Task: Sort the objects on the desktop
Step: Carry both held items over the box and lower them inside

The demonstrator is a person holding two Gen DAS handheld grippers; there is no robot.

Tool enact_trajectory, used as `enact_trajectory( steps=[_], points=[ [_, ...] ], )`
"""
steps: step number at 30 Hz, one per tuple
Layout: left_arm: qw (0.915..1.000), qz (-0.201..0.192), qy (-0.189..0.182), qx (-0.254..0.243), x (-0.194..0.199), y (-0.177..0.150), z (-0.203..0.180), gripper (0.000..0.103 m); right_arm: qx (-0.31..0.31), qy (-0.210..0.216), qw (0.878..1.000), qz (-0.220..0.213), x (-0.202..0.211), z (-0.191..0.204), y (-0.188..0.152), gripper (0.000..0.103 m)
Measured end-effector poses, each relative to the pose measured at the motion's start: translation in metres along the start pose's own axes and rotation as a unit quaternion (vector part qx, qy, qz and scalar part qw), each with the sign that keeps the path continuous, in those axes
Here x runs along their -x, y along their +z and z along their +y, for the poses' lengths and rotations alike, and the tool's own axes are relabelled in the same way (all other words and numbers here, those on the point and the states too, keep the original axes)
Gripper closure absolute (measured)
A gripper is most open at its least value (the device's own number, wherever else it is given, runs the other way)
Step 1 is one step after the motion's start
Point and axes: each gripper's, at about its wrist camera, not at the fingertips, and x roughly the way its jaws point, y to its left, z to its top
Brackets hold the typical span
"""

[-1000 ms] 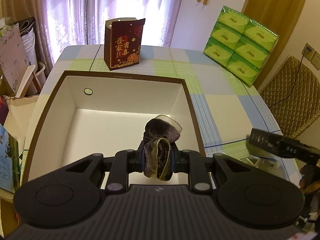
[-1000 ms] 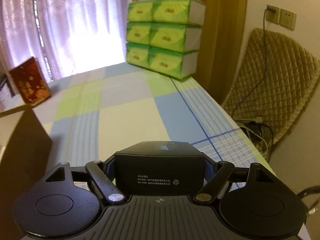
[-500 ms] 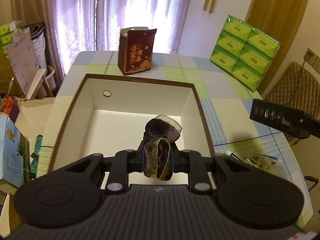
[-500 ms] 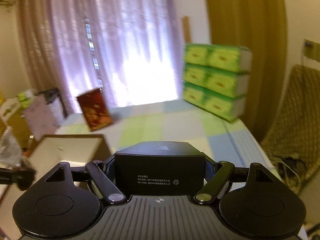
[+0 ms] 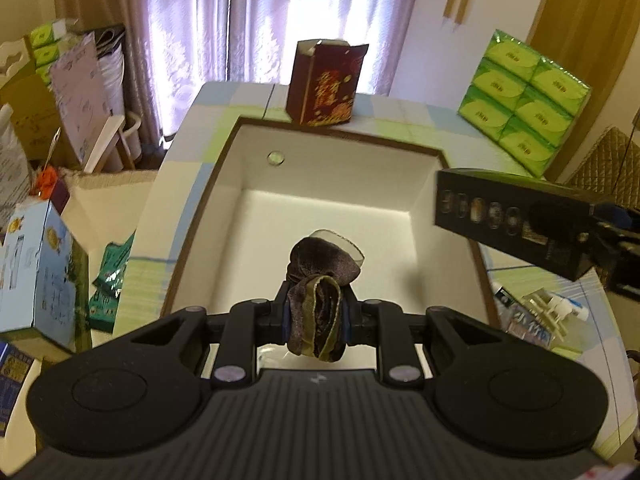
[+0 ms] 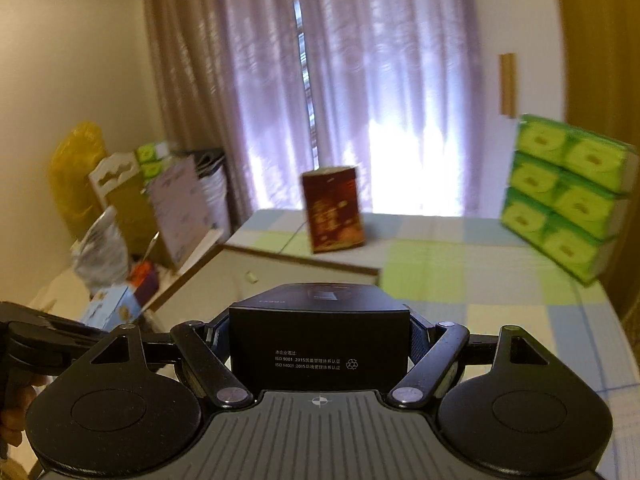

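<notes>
My left gripper [image 5: 316,316] is shut on a dark brown velvet cloth bundle [image 5: 320,280], held above the near side of a large open white box [image 5: 320,216] with a brown rim. My right gripper [image 6: 320,340] is shut on a black rectangular box [image 6: 320,344] with small white print. In the left wrist view that black box [image 5: 512,216] hangs over the right rim of the white box, with the right gripper behind it. In the right wrist view the white box [image 6: 288,276] lies ahead and to the left, blurred.
A dark red printed carton [image 5: 326,82] stands on the checked tablecloth [image 6: 460,276] behind the white box. Stacked green tissue packs [image 5: 524,100] sit at the back right. Small packets [image 5: 536,312] lie on the table right of the box. Boxes and bags [image 5: 44,240] crowd the floor at left.
The right gripper has lifted the black box and swung it left, from the table's right side to the white box's right rim. The left gripper has risen, still holding the cloth.
</notes>
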Motion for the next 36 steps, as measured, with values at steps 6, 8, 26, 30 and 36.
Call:
enact_trajectory(
  steps=[6, 8, 26, 30, 36],
  points=[
    [0.9999, 0.013, 0.004, 0.007, -0.006, -0.008, 0.015, 0.085, 0.041, 0.003, 0.999, 0.026, -0.035, 0.029, -0.014, 0.026],
    [0.9998, 0.019, 0.004, 0.008, -0.011, -0.01, 0.017, 0.085, 0.046, 0.0, 0.998, 0.036, -0.046, 0.033, -0.02, 0.026],
    [0.9988, 0.049, 0.003, 0.01, -0.037, -0.014, 0.03, 0.085, 0.077, -0.015, 0.989, 0.127, -0.109, 0.038, -0.049, 0.027],
    [0.9986, 0.053, 0.002, 0.009, -0.041, -0.014, 0.029, 0.085, 0.09, -0.007, 0.986, 0.138, -0.108, 0.037, -0.048, 0.021],
    [0.9984, 0.056, 0.0, 0.007, -0.044, -0.013, 0.027, 0.084, 0.097, 0.012, 0.985, 0.142, -0.099, 0.038, -0.048, 0.007]
  ],
)
